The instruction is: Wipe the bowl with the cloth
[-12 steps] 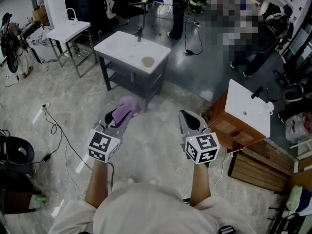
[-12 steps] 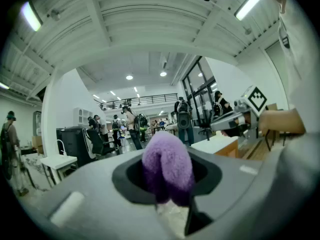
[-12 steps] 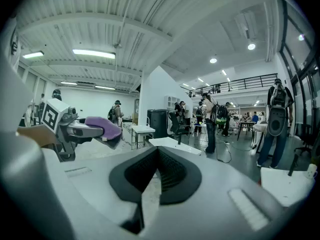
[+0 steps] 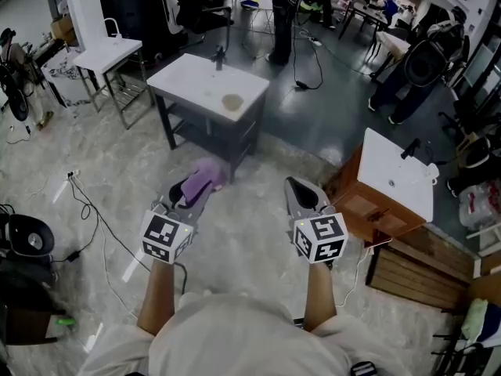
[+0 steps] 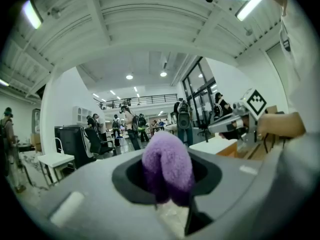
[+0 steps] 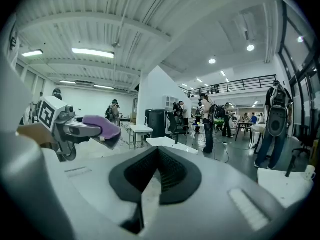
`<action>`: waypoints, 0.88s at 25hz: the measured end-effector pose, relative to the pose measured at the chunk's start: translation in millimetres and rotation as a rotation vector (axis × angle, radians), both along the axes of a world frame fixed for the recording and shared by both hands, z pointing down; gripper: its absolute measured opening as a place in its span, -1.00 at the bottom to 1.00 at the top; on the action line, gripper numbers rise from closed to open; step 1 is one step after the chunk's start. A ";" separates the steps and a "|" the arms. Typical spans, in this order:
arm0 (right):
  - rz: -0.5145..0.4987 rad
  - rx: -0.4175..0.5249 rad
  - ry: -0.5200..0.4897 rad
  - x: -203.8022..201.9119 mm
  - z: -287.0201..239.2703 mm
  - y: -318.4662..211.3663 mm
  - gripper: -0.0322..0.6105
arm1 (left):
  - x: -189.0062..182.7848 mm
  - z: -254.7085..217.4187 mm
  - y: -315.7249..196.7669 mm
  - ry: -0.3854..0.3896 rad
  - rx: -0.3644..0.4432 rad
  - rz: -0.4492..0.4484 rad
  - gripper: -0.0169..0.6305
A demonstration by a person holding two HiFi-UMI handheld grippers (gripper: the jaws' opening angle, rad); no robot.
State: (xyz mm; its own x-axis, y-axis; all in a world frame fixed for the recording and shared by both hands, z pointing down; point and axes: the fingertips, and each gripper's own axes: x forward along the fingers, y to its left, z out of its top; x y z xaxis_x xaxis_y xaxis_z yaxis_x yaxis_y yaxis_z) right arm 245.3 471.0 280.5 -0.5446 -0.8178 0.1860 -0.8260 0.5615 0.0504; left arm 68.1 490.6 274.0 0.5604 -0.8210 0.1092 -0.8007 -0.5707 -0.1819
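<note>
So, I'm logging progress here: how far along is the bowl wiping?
Done: the purple cloth is picked up, clamped in the left gripper's jaws. In hand: getting to the white table, some way ahead. Left: the bowl on it is not yet touched or wiped; the right gripper is shut, empty.

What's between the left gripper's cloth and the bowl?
Head view: between the cloth and the bowl stands only the table, its dark frame and bare white top.
</note>
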 end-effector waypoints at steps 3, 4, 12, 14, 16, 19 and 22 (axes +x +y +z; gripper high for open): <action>-0.024 0.003 -0.010 7.3 -2.4 -2.5 -0.89 | 9.5 0.8 -3.3 0.000 -0.003 -0.006 -0.56; -0.034 0.003 -0.019 10.3 -3.0 -2.9 -0.89 | 13.2 0.8 -4.0 0.000 0.000 -0.009 -0.56; -0.093 -0.025 -0.058 30.3 9.4 -8.5 -0.89 | 40.3 15.3 -2.2 -0.011 -0.007 -0.020 -0.56; -0.100 -0.040 -0.071 33.3 15.8 -14.1 -0.89 | 45.9 21.5 -5.3 -0.022 -0.018 -0.020 -0.56; -0.105 -0.054 -0.075 32.4 23.4 -17.9 -0.89 | 46.3 28.5 -9.7 -0.022 -0.030 -0.023 -0.56; -0.106 -0.059 -0.054 25.3 30.9 -31.2 -0.89 | 40.5 34.8 -24.7 -0.012 -0.041 -0.023 -0.56; -0.090 -0.050 -0.037 20.9 36.0 -51.4 -0.89 | 37.1 41.3 -45.7 -0.007 -0.054 -0.009 -0.56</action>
